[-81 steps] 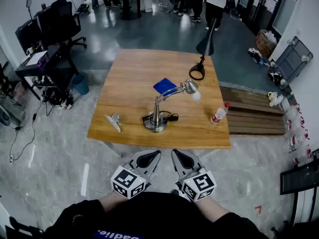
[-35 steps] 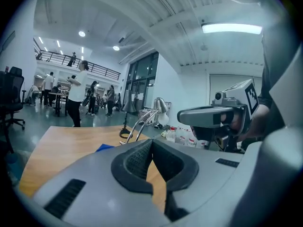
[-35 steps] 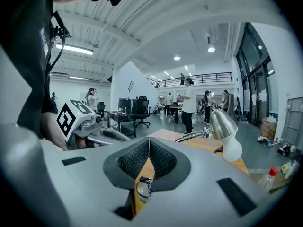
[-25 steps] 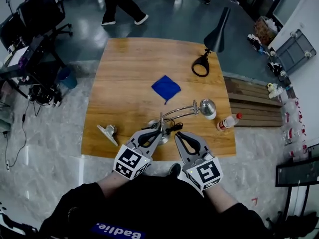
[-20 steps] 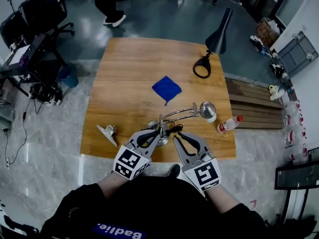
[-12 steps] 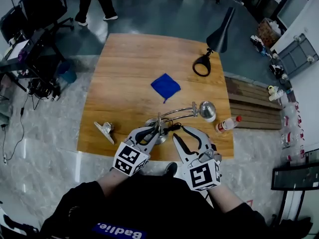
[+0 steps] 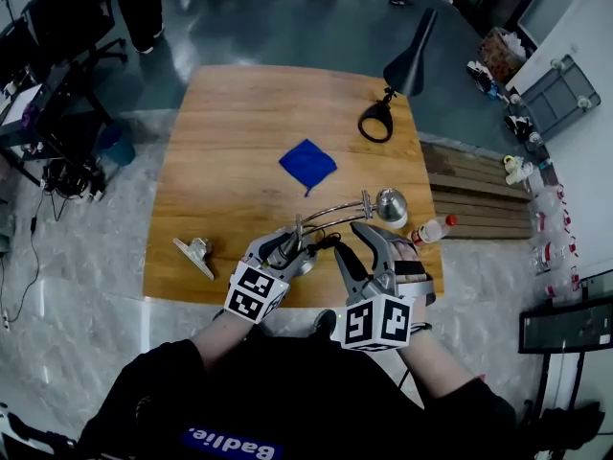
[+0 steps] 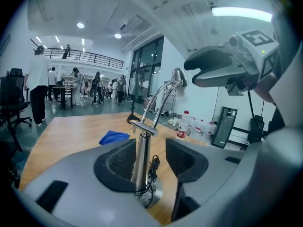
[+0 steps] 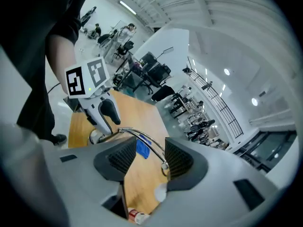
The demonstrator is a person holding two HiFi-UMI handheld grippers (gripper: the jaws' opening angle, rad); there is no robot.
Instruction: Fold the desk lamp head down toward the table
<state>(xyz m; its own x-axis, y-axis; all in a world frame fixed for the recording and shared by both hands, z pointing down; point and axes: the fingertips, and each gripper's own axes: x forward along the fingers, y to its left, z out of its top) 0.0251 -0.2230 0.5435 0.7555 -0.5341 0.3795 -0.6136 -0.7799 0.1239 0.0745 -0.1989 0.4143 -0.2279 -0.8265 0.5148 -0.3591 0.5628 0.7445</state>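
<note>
A chrome desk lamp stands near the table's front edge, with its post point(image 7: 299, 230) rising from a round base and a curved arm point(image 7: 335, 209) reaching right to the lamp head point(image 7: 391, 202). My left gripper point(image 7: 285, 249) has just been opening, and its jaws are open on either side of the post point(image 8: 141, 157), close to the left pad. My right gripper point(image 7: 370, 243), rolled on its side, has also just been opening. It is open with the arm point(image 9: 147, 145) running between the pads. The pale bulb end point(image 9: 161, 192) shows below them.
A blue cloth point(image 7: 307, 163) lies mid-table and a black lamp point(image 7: 381, 113) stands at the far right. A small metal clip point(image 7: 195, 253) sits at the front left. A red-capped bottle point(image 7: 430, 229) lies on the slatted bench to the right. People walk far behind.
Both grippers went from shut to open and moved in on the lamp. The left sank around the post. The right rolled onto its side around the arm.
</note>
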